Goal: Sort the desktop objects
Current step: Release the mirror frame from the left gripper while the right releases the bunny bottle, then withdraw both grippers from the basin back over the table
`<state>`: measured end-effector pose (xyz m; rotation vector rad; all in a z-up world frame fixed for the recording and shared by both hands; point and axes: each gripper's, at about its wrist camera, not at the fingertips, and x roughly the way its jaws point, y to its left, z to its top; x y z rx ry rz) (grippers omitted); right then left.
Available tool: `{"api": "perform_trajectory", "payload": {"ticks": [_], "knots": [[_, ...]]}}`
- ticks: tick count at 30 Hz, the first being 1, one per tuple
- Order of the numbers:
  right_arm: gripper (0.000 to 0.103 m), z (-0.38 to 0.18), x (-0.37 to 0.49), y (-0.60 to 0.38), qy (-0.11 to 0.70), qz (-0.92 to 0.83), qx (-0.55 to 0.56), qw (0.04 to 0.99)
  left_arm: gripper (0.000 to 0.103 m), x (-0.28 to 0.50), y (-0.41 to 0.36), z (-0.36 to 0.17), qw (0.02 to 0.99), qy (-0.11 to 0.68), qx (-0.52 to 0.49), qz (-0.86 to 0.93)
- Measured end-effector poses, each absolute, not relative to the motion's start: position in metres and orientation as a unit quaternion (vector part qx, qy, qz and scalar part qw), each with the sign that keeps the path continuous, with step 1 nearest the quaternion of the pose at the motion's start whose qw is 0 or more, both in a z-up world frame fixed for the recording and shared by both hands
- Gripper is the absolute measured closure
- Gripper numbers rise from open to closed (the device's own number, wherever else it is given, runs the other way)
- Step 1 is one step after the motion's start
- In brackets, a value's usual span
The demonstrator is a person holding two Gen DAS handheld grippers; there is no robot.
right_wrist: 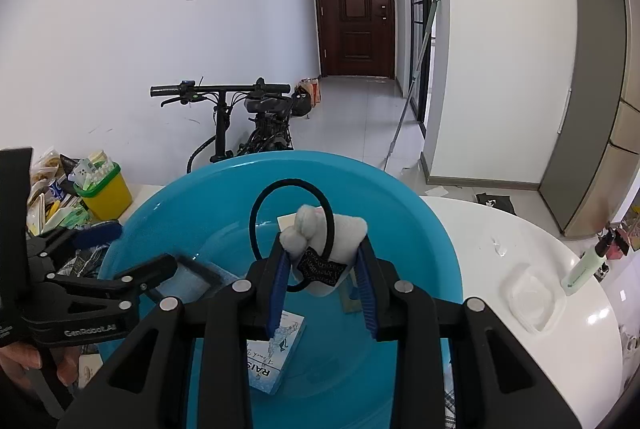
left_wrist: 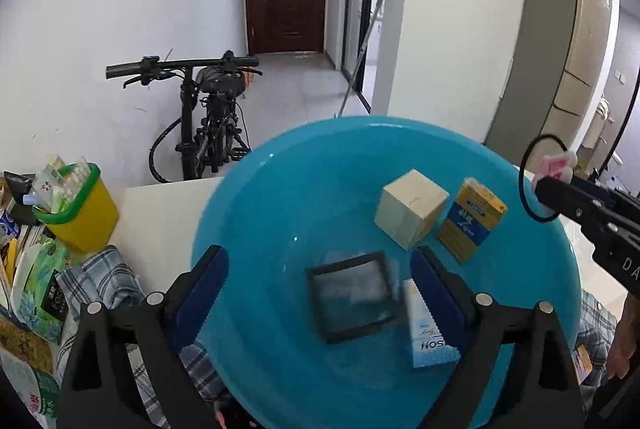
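- Right wrist view: right gripper [right_wrist: 325, 283] fingers pinch the hair tie [right_wrist: 316, 229] by its plush charm, above the blue basin [right_wrist: 432, 241], positioned for release inside.
- Left gripper [left_wrist: 320, 293] fingers spread, empty, over the black-framed square [left_wrist: 352, 295] lying in the basin.

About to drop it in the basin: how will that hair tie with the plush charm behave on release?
The hair tie probably lands softly; its plush looks light. Its thin loop likely flops rather than rolls. It may snag the right gripper pads.
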<state>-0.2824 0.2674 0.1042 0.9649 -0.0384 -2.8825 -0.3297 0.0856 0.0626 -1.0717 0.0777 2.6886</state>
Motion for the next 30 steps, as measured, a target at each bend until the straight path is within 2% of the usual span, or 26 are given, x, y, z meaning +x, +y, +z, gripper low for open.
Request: {"api": "perform_trajectory", "payload": {"ticks": [9,11,14,16,30], "knots": [[0.072,0.105,-0.284,0.264,-0.009,-0.947,0.318,0.051,0.009,-0.334,0.079,0.064,0.115,0.020,-0.369,0.922],[0.063,0.105,-0.284,0.262,-0.005,-0.948,0.315,0.051,0.009,-0.333,0.078,0.065,0.116,0.019,-0.367,0.923],[0.057,0.108,-0.283,0.259,0.008,-0.950,0.310,0.043,0.009,-0.331,0.077,0.068,0.114,0.020,-0.360,0.926],[0.032,0.110,-0.281,0.256,0.017,-0.952,0.302,0.040,0.009,-0.330,0.076,0.069,0.112,0.018,-0.358,0.927],[0.030,0.116,-0.277,0.258,0.023,-0.957,0.288,0.032,0.009,-0.320,0.075,0.079,0.121,0.003,-0.327,0.937]]}}
